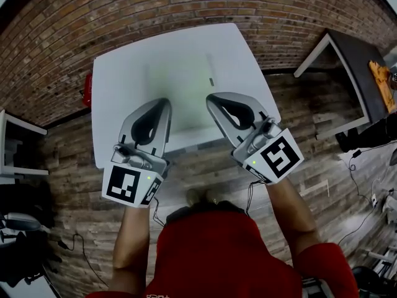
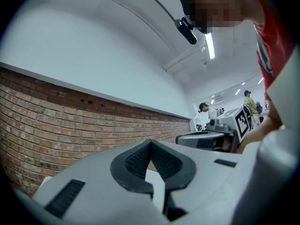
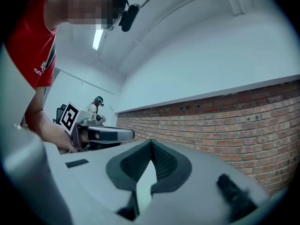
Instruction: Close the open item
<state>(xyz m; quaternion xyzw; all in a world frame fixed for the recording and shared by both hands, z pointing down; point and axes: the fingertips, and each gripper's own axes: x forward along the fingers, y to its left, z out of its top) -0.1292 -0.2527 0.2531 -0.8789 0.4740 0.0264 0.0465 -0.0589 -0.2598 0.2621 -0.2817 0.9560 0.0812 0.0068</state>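
White tabletop [image 1: 115, 79] bears a faint pale flat panel [image 1: 180, 95] — what it is I cannot tell — just beyond the left gripper [image 1: 166, 103] and right gripper [image 1: 209, 99], both pressed together on nothing.

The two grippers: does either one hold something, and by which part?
Nothing is held: the left gripper and the right gripper are both shut and empty.

1. The white counter [image 1: 118, 104] stood on a wood-plank floor [image 1: 74, 160].
2. A faint pale-green rectangle [image 1: 177, 98] lay on its top; flat object or mere tint could not be told.
3. A small dark mark [image 1: 211, 81] sat just beside that rectangle.
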